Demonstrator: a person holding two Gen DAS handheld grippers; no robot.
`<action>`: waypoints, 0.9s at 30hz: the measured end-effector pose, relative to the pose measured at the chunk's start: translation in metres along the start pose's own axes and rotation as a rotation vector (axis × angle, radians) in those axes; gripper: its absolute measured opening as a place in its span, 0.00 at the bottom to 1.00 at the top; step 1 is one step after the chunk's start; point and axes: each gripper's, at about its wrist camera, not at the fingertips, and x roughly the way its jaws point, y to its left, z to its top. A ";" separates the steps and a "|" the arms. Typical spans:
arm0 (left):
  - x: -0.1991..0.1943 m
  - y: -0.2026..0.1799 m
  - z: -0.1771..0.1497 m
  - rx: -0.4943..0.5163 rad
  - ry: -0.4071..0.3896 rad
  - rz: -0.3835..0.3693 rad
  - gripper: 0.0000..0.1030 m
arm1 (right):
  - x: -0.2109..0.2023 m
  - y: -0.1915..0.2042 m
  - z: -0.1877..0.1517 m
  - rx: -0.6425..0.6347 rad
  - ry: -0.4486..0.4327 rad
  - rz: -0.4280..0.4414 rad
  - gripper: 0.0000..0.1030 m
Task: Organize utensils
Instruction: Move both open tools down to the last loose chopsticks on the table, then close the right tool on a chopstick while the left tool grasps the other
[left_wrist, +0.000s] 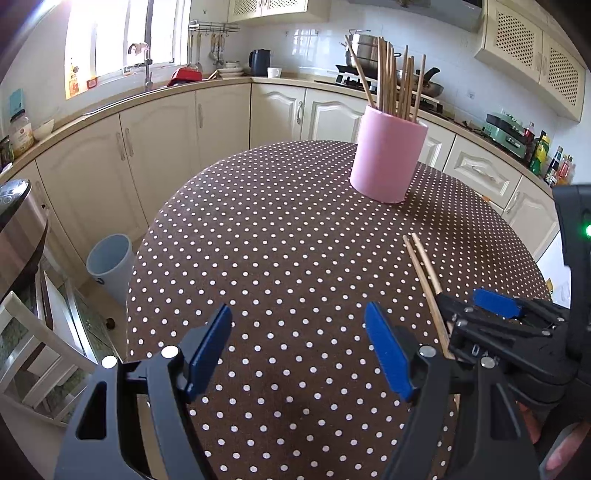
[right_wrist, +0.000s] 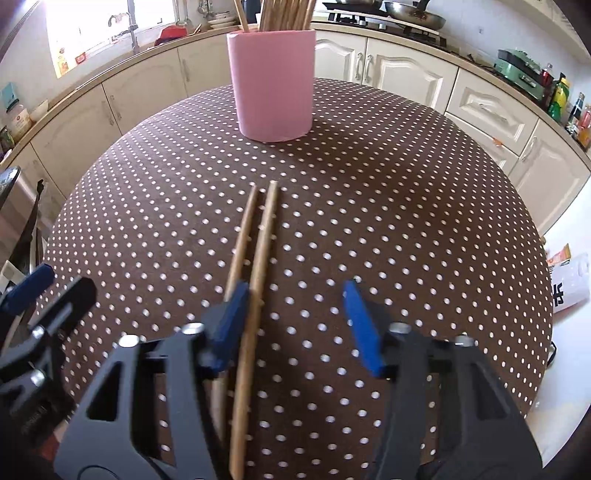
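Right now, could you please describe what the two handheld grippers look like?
Both the left gripper and right gripper have black, cut-out plastic bodies, flat blue finger pads and silver pivot bolts; a green light glows on the right gripper's housing.

Black grippers (left_wrist: 298, 354) with 2 blue fingers (left_wrist: 208, 345) each.

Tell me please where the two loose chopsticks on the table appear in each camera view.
Left wrist view: the loose chopsticks lie at lower right, running toward the right gripper.
Right wrist view: the loose chopsticks run up the centre, from the bottom edge toward the middle.
Shared landmark: the pink holder full of chopsticks stands beyond them on the dotted tablecloth.
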 end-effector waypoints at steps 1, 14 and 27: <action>0.000 0.000 0.000 -0.003 0.002 0.001 0.71 | 0.001 0.003 0.003 0.000 0.001 -0.003 0.35; 0.003 -0.008 0.001 -0.019 0.032 -0.037 0.71 | 0.006 -0.021 0.014 -0.003 0.006 0.147 0.06; 0.025 -0.072 0.008 0.055 0.089 -0.087 0.71 | -0.008 -0.087 -0.009 0.089 0.008 0.181 0.06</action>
